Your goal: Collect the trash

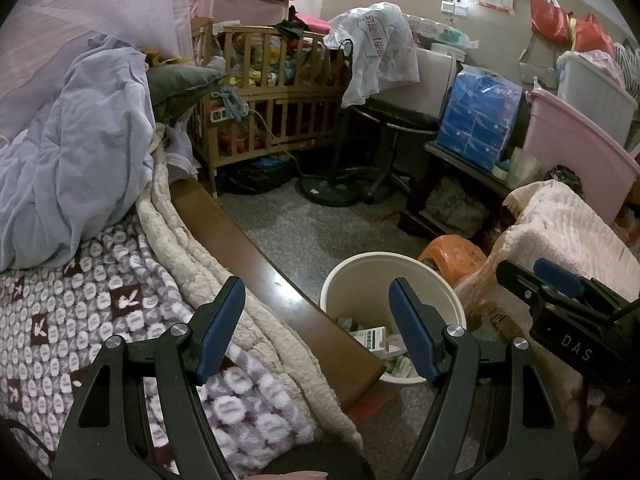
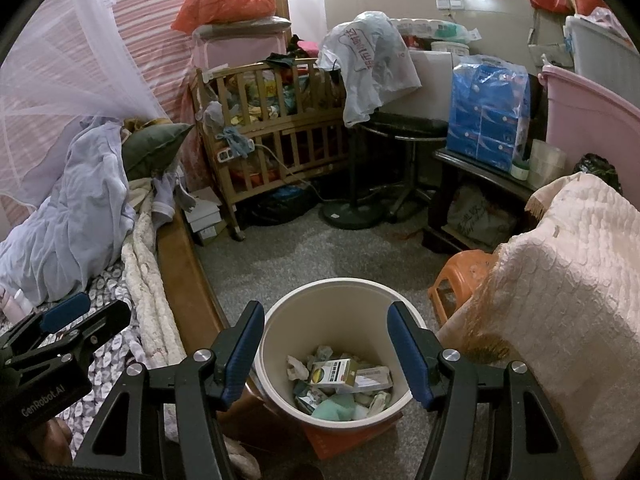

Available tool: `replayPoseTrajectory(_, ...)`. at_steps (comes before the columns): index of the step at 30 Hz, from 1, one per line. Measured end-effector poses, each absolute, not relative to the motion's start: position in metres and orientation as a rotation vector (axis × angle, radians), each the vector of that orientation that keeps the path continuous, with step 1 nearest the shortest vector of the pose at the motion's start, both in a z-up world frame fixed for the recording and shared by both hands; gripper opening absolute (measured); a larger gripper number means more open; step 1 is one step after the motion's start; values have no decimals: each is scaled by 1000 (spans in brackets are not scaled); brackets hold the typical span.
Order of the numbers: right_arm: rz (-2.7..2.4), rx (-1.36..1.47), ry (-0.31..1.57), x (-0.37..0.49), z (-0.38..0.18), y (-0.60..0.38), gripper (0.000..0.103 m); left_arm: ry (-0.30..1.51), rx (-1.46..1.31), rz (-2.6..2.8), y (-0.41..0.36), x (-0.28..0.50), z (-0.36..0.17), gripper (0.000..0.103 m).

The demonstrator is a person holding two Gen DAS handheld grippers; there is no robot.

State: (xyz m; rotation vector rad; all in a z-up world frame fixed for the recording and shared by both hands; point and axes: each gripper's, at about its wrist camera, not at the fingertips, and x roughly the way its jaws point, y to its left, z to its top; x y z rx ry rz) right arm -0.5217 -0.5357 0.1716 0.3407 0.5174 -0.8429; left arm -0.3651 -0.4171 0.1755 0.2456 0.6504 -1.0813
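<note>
Cream bin (image 2: 340, 360) on floor, holding cartons and wrappers (image 2: 344, 384); left gripper (image 1: 316, 328) and right gripper (image 2: 326, 344) both parted, empty.

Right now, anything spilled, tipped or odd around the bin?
Nothing spilled. The bin stands upright on the floor beside the bed frame, with boxes and wrappers inside. One oddity: a flat orange-red piece pokes out from under its base. Both claws are empty.
</note>
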Motion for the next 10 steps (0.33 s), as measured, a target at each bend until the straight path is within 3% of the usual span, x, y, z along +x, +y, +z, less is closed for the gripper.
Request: replayPoseTrajectory(10, -841, 343, 525, -524, 168, -532, 62, 632, 260, -1090, -411, -363, 172, 74)
